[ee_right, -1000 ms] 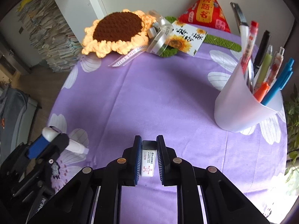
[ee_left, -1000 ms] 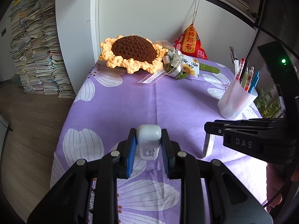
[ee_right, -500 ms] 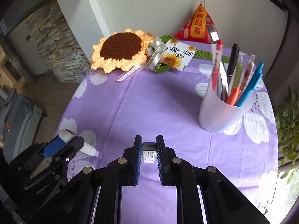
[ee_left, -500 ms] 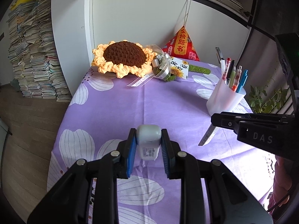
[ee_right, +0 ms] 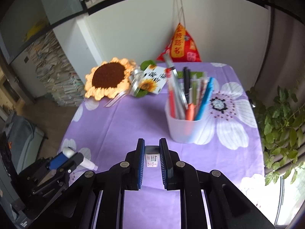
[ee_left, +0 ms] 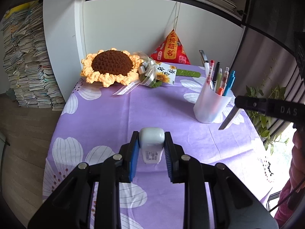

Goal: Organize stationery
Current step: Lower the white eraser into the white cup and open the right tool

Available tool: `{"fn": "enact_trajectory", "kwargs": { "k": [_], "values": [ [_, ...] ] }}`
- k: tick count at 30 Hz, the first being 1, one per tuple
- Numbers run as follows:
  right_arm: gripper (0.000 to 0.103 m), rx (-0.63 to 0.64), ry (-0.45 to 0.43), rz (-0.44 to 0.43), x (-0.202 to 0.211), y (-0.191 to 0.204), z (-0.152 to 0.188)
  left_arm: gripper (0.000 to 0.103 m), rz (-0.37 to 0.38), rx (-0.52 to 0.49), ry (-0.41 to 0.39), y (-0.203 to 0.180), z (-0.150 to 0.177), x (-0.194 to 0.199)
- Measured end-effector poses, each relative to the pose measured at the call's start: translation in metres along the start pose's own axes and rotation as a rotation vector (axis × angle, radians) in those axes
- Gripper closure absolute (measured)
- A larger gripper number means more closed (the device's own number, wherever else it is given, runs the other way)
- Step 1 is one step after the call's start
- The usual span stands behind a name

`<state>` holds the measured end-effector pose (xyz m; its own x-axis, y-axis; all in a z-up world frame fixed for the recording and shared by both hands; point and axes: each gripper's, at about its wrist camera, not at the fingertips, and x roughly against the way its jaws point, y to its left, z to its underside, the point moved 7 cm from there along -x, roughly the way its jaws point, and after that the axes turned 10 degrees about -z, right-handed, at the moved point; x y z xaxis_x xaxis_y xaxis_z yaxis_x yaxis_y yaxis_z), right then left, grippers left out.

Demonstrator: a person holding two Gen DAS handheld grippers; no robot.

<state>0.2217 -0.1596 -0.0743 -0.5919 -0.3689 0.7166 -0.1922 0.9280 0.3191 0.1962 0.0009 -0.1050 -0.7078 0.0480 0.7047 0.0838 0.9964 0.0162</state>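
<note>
My left gripper point(ee_left: 152, 139) is shut on a small white bottle point(ee_left: 152, 145) with a barcode label, held above the purple flowered tablecloth point(ee_left: 118, 114). The right wrist view shows that bottle point(ee_right: 83, 163) at the lower left, its nozzle pointing right. My right gripper point(ee_right: 152, 147) is shut on a white labelled eraser point(ee_right: 152, 157) with a dark end. Seen from the left wrist, the eraser point(ee_left: 229, 119) hangs slanted from the right gripper point(ee_left: 240, 103). A translucent white pen cup point(ee_right: 183, 129) holding several pens stands just ahead and right of it; the same cup point(ee_left: 209, 108) sits left of the eraser in the left view.
A crochet sunflower point(ee_left: 111, 64), a ribboned sunflower card point(ee_left: 164, 74) and a red pyramid pouch point(ee_left: 171, 50) stand at the table's back. A leafy plant point(ee_right: 282, 122) is beyond the right edge. Stacked papers point(ee_left: 24, 61) rise from the floor at left.
Both grippers have risen and pulled back, so more of the table shows. The right gripper with the eraser has swung right, toward the pen cup. Both grips are unchanged.
</note>
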Motion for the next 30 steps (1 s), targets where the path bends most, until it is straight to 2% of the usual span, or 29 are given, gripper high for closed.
{"fn": "enact_trajectory", "kwargs": {
  "k": [9, 16, 24, 30],
  "values": [
    [0.087, -0.047, -0.070, 0.061, 0.023, -0.033, -0.017, 0.079, 0.011, -0.014, -0.003, -0.015, 0.001, 0.007],
    [0.087, -0.067, -0.108, 0.074, 0.029, -0.043, -0.038, 0.079, 0.012, -0.021, -0.003, -0.020, 0.001, 0.012],
    [0.087, -0.032, -0.157, 0.089, 0.015, -0.036, -0.063, 0.079, 0.004, -0.027, -0.005, -0.021, 0.002, 0.016],
    [0.087, -0.068, -0.115, 0.088, -0.012, -0.044, -0.064, 0.079, -0.001, -0.021, -0.006, -0.018, 0.002, 0.015]
  ]
}}
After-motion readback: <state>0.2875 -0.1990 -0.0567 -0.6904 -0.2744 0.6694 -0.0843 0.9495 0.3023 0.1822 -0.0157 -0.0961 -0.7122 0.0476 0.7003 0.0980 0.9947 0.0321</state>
